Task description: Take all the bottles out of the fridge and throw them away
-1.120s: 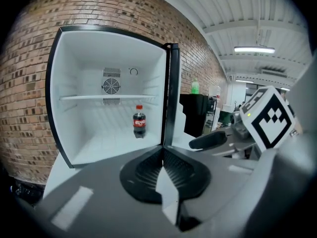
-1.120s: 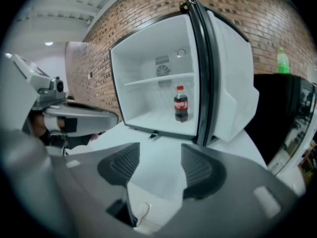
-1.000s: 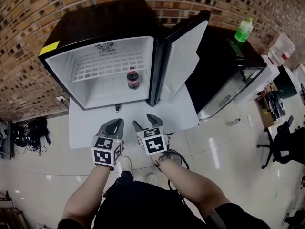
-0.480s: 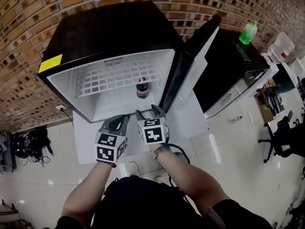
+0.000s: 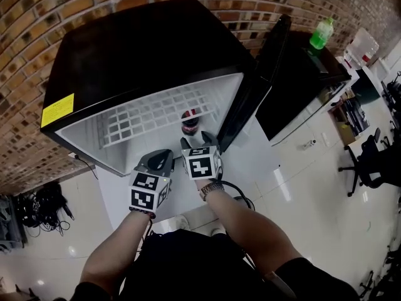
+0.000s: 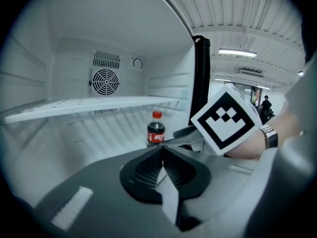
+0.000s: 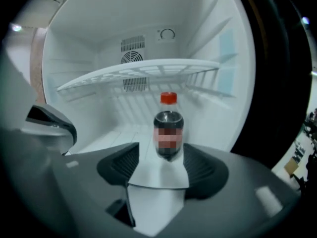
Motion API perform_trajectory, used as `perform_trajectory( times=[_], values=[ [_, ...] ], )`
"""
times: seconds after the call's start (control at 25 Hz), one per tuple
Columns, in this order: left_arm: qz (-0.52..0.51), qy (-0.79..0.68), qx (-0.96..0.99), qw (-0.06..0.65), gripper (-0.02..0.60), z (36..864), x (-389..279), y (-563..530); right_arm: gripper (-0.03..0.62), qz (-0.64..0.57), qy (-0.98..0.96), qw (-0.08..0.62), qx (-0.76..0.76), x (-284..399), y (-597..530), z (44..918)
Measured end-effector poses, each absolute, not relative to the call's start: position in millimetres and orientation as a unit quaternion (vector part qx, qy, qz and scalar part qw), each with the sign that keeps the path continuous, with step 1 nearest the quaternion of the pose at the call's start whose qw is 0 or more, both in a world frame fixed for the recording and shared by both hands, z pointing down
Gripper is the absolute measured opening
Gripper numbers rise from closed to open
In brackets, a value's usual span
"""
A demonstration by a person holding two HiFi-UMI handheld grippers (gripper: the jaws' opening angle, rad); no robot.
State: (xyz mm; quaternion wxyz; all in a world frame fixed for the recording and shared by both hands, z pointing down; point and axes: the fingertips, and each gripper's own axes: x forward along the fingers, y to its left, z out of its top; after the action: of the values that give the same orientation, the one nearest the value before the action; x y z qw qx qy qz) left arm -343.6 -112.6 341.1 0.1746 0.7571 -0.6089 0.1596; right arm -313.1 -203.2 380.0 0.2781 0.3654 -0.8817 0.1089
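The fridge (image 5: 144,49) stands against a brick wall with its door (image 5: 272,49) swung open to the right. One cola bottle (image 5: 190,123) with a red cap stands on the fridge floor below the wire shelf (image 7: 143,73), nearer the floor's right edge than its left. The bottle is upright: its long axis is vertical, cap pointing up and base on the floor.

The right gripper (image 5: 198,142) is held at the front edge of the fridge opening and points into the compartment. Its jaws are spread wide. In the right gripper view the bottle (image 7: 168,133) lines up with the gap between the two pads, and its lower body appears just at the jaw tips. The pads do not appear to press on it, though the wide-angle view makes the remaining clearance hard to judge.

The left gripper (image 5: 160,160) is just beside the right one, on its left, also at the front edge. Its jaws are closed together with nothing between them, and the bottle (image 6: 156,132) stands well ahead of them.

A green bottle (image 5: 321,33) stands on the black cabinet right of the fridge.
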Motion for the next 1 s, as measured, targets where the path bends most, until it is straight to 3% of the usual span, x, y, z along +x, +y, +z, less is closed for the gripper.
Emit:
perform_trajectory(
  times=[1.0],
  values=[
    [0.158,-0.575,0.779,0.193,0.003,360.7,-370.9,-149.7,0.308,0.121,-0.849,0.292,0.422,-345.7,-264.5,402.8]
  ],
)
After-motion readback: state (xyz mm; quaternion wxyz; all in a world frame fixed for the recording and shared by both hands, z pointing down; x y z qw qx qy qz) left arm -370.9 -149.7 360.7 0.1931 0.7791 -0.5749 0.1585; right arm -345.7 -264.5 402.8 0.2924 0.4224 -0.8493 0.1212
